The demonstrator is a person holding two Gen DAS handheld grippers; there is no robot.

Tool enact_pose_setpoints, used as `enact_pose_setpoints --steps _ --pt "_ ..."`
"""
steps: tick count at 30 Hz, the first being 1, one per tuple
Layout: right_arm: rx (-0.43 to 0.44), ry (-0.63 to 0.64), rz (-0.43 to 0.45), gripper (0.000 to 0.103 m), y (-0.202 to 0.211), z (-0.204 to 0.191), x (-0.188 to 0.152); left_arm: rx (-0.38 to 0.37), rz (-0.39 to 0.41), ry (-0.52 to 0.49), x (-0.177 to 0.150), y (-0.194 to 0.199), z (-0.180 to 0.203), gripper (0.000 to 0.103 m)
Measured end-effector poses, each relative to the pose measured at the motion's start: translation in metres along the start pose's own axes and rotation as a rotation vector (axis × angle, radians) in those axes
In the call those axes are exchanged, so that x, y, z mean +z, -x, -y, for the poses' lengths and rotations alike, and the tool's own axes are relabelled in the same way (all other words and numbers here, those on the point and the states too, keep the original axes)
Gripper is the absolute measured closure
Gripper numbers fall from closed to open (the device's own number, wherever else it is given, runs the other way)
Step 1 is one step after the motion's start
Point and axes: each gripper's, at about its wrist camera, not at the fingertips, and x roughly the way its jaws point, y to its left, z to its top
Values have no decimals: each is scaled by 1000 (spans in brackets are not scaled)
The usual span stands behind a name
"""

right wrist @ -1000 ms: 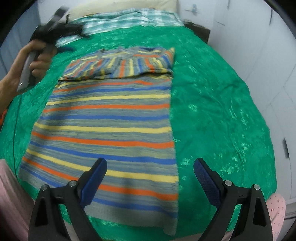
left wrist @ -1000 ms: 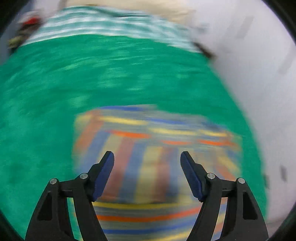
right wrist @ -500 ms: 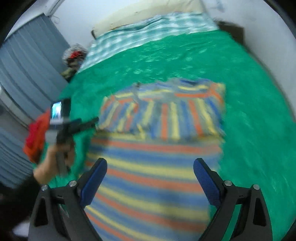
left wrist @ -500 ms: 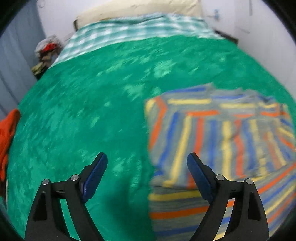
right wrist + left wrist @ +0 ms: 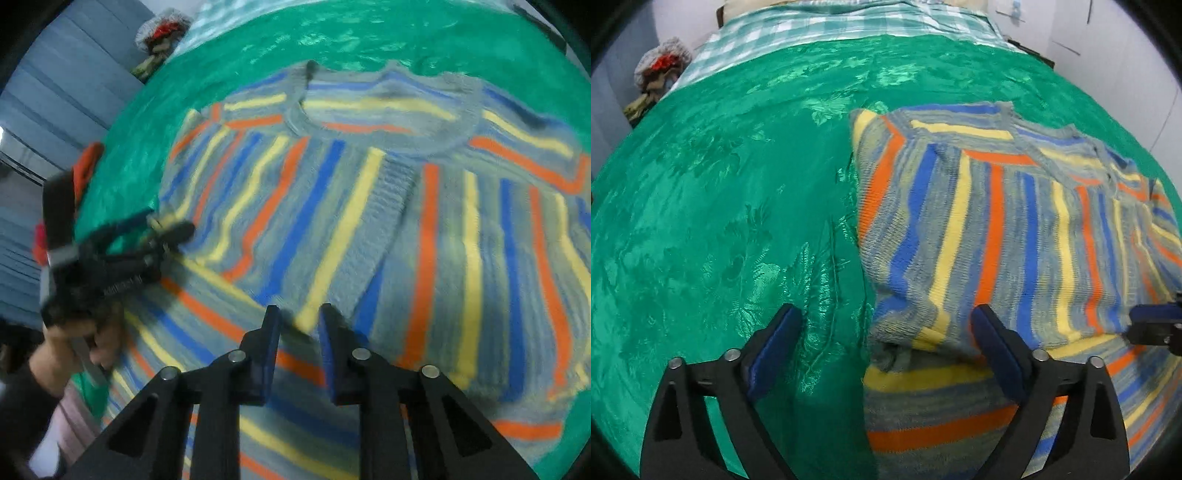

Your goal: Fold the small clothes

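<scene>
**Striped sweater half-folded on the green bed**

Far left, a heap of clothes [image 5: 661,74] sits beside the bed, with grey curtains [image 5: 55,92] behind it. The green bedspread [image 5: 720,203] lies bare on that side, a checked sheet [image 5: 831,26] at its head. The left gripper [image 5: 886,343] hangs over the sweater's left edge, its jaws just spread wide and released, one over bedspread, one over knit. The striped sweater [image 5: 997,229] lies right of centre, sleeves folded across its chest. The right gripper [image 5: 297,325] has just been closing; its jaws stand narrow at the folded sleeve's edge, but blur hides whether they pinch it.
</scene>
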Motion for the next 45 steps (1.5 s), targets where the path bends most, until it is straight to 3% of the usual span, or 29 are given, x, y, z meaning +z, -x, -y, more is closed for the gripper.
enact_pose_setpoints --steps 3,5,7,10,13,16,20,23,28,34,41,45 --pt "-27 12 2 82 9 -3 -6 27 -21 7 1 8 3 5" --pt "-79 21 6 68 27 -4 -23 34 -30 18 2 21 0 8" --pt "-91 67 21 64 50 -11 -48 12 2 -1 -13 52 1 8" --pt "-109 125 -45 64 62 -14 -96 -37 14 -83 -59 97 20 8" --pt "-123 129 -162 64 59 -14 -162 -77 -75 -176 -119 118 46 10" --pt "-206 122 -209 63 69 -12 -225 -1 -221 -270 -196 126 60 16" --pt "-242 17 -238 62 78 0 -276 70 -245 -176 -239 150 45 12" --pt "-229 -45 -187 62 81 4 -280 89 -231 -137 -246 157 42 11" --pt "-261 -61 -139 62 83 4 -290 157 -205 -176 -257 159 55 8" --pt "-277 -102 -93 61 87 2 -306 155 -217 -108 -270 171 51 7" --pt "-285 -150 -111 59 117 3 -342 134 -257 -13 -277 193 34 8" --pt "-262 -204 -61 59 148 12 -358 113 -187 109 -272 218 13 9"
